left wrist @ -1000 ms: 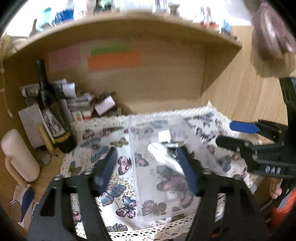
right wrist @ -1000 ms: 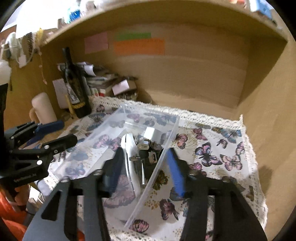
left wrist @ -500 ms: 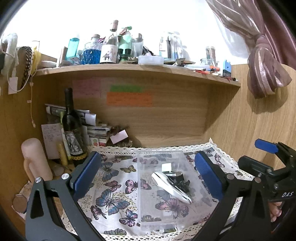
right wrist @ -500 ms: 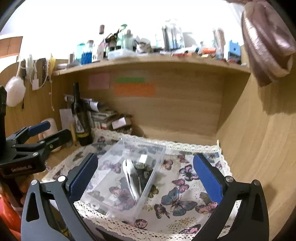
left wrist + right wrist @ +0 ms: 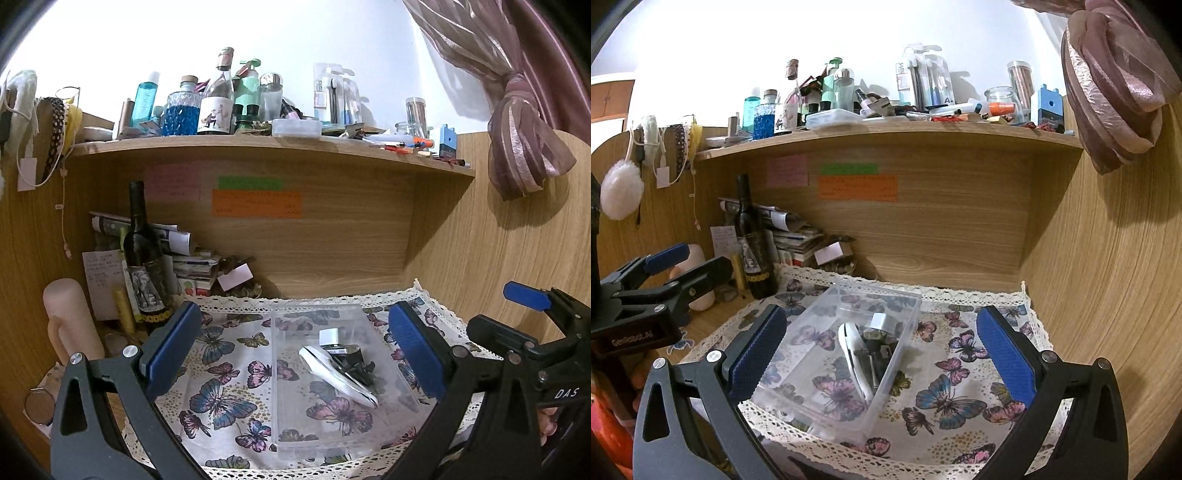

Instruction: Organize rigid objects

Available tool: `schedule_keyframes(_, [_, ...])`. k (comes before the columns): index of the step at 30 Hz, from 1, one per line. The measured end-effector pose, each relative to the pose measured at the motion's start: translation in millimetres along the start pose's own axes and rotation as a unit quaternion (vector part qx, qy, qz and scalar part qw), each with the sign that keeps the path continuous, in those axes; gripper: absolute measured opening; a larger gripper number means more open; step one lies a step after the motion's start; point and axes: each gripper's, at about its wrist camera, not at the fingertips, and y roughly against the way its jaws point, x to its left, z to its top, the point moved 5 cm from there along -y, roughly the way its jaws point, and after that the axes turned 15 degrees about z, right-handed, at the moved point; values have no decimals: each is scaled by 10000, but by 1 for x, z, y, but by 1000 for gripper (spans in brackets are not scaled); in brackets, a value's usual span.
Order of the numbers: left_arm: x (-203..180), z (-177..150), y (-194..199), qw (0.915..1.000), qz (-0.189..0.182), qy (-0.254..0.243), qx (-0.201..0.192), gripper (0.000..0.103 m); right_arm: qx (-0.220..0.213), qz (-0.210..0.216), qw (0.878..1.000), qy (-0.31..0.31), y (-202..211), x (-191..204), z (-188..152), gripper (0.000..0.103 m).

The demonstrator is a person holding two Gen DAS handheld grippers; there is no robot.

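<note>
Both grippers hang above the counter w/ jaws spread wide, nothing between them. Left gripper [image 5: 291,354] frames the clear plastic bin [image 5: 280,387] at 12 o'clock; right gripper [image 5: 879,350] sees the same bin [image 5: 798,373] angled toward 11 o'clock. Bin sits on the butterfly cloth [image 5: 221,391], near its front lace edge. Inside, toward the bin's right half: a white elongated item [image 5: 336,376], a small silver-white block [image 5: 330,336] just behind it, plus dark metal bits [image 5: 351,360] touching the white one; exact type can't be told. Dark wine bottle [image 5: 142,258] stands upright at 10 o'clock, off the cloth, beside stacked papers [image 5: 192,262].
</note>
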Motion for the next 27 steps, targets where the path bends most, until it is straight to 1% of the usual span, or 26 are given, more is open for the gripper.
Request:
schedule_keyframes(10, [-3, -1, 0, 10000, -55, -33, -8, 103, -24, -40, 10000, -26, -1, 0, 2, 103])
schedule_keyframes(27, [-6, -3, -6, 9999, -119, -43, 107, 103, -43, -64, 10000, -52, -1, -1, 1, 103])
